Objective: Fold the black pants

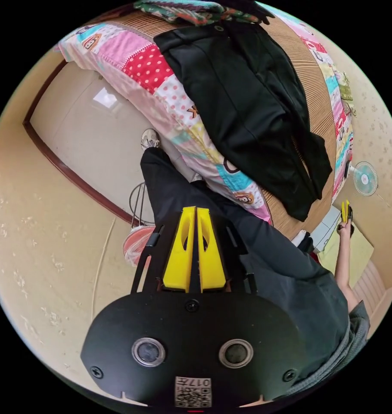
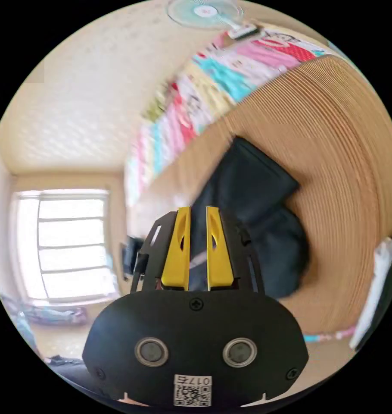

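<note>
The black pants (image 1: 247,112) lie lengthwise on a woven mat (image 1: 318,108) on the bed, the waistband with its button toward the view's top and the legs laid one over the other. My left gripper (image 1: 195,210) is held well off the bed over the person's leg, its yellow jaws shut with nothing between them. The right gripper (image 1: 345,211) shows small at the far end of the bed, in the person's hand. In the right gripper view, which is blurred, my right gripper (image 2: 198,210) hovers above the pants (image 2: 252,202), its jaws slightly open and empty.
A patchwork quilt (image 1: 161,82) hangs over the bed's edge. A patterned cloth (image 1: 191,10) lies past the waistband. The person's dark trousers (image 1: 265,254) and a shoe (image 1: 149,139) stand beside the bed. A fan (image 1: 365,178) is beyond the bed, a window (image 2: 71,246) on the far wall.
</note>
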Motion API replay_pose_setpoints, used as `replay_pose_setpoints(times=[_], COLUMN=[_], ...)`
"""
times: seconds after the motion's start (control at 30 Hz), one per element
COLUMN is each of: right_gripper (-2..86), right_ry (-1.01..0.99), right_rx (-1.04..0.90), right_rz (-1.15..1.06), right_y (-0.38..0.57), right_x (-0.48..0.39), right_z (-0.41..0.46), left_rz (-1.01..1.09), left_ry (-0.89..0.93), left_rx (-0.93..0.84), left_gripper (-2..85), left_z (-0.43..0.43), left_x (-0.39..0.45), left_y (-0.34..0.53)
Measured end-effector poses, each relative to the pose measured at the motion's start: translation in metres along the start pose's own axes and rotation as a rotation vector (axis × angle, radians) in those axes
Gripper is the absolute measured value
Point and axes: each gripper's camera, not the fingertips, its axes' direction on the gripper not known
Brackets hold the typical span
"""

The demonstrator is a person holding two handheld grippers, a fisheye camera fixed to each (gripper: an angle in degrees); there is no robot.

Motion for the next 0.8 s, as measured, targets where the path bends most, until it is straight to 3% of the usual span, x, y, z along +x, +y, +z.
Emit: replay_pose_setpoints(times=[0.17,0.27,0.37,0.7,0.8], right_gripper=[3.9,1.6,0.8,0.6,1.2], right_ry=[0.512,0.69,0.666,0.709,0.622], right_rx=[-0.555,-0.689,-0.579,-0.674,-0.53], right_rz=[-0.147,-0.197,-0.113,0.259,0.339], right_y=[0.068,0.124,0.163,0.273,0.302], right_x=[0.025,0.034,0.043,0.095,0.088], right_z=[0.106,0.131,0.098,0.041,0.014], left_rz=[0.03,0.071,0.102,0.017,-0.105], left_ry=[-0.027,-0.045,-0.009,0.27,0.365], left_rx=[-0.04,-0.058,-0.02,0.113,0.218], left_gripper=[-0.9,-0.8,-0.1,10.4,12.7], left_z=[0.014,0.016,0.012,0.024,0.027], left_x=[-0.013,-0.02,-0.028,-0.073,-0.098], left_y=[0.012,0.013,0.009,-0.057,-0.082])
